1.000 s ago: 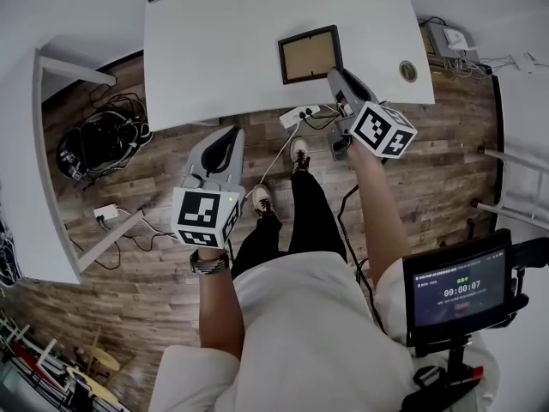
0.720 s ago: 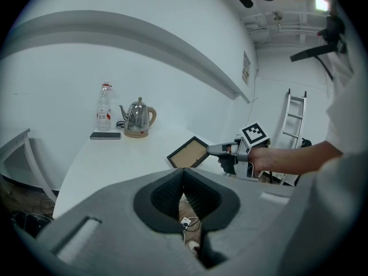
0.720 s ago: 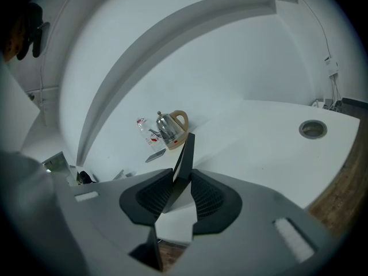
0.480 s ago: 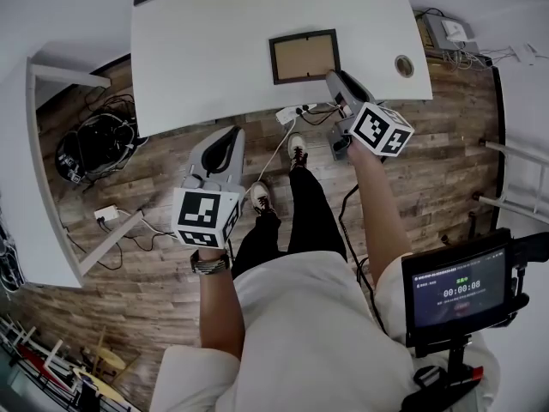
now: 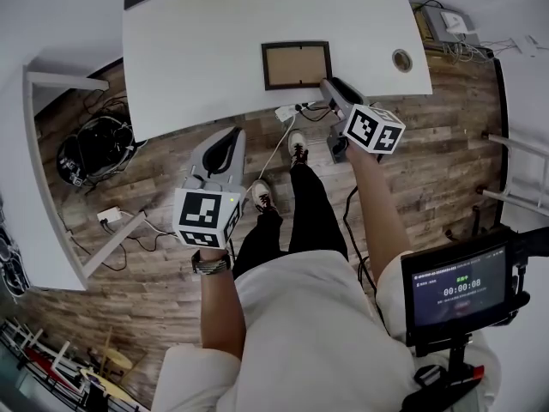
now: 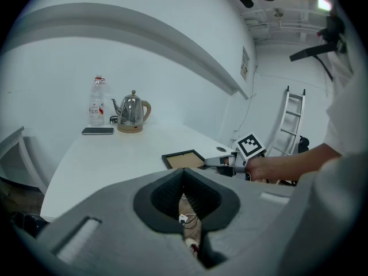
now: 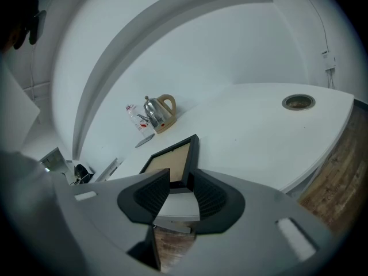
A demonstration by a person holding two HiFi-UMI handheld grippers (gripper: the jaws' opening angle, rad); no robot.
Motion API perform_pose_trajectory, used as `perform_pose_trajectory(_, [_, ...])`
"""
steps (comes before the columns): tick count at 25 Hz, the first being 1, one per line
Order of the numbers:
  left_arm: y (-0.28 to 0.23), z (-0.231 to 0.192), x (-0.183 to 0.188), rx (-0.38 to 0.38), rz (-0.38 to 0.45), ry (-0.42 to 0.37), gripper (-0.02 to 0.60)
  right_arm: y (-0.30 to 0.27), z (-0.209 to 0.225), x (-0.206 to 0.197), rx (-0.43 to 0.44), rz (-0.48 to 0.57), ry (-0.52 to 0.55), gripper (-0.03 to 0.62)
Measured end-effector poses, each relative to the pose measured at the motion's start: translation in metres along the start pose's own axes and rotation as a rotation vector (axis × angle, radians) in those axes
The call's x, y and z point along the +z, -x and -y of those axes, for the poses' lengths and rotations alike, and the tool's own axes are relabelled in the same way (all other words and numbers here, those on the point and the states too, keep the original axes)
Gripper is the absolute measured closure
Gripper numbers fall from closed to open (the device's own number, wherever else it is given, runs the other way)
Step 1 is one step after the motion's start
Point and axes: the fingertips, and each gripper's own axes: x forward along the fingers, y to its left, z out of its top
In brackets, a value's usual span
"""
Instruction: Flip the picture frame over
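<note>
Right gripper view alone: picture frame (image 7: 171,158) corner between just-opening jaws.

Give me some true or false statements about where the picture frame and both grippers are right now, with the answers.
1. The picture frame lies flat on the white table. True.
2. The right gripper is clamped shut on the frame. False: its fingers stand apart, having just been opening, with the frame's near corner at the gap between them, not gripped.
3. The left gripper is over the table. False: it hangs over the wooden floor, short of the table's edge.
4. A kettle stands on the far side of the table. True.
</note>
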Motion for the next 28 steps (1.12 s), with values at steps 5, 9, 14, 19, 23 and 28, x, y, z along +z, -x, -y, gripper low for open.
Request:
perform_pose_trajectory(5, [-0.002, 0.003, -0.001, -0.003, -0.004, -0.005, 0.58, 0.0, 0.002, -0.004, -0.032, -0.029, 0.073, 0.467])
perform_pose_trajectory(9, [-0.003, 0.001, 0.0, -0.001, -0.003, -0.008, 0.58, 0.005, 0.001, 0.003, -0.078, -0.022, 0.154, 0.511])
perform_pose_trajectory(14, [-0.005, 0.003, 0.006, 0.002, 0.005, -0.014, 0.58, 0.016, -0.012, 0.023, -0.077, 0.005, 0.241, 0.53])
perform_pose_trajectory(19, [-0.003, 0.01, 0.027, 0.009, 0.039, -0.036, 0.58, 0.041, -0.042, 0.057, -0.075, 0.074, 0.349, 0.557])
perform_pose_trajectory(23, [0.005, 0.015, 0.053, 0.013, 0.078, -0.065, 0.58, 0.064, -0.071, 0.081, -0.055, 0.113, 0.428, 0.591])
perform_pose_trajectory(28, [0.029, 0.02, 0.087, 0.036, 0.132, -0.122, 0.58, 0.099, -0.108, 0.105, -0.021, 0.175, 0.482, 0.591])
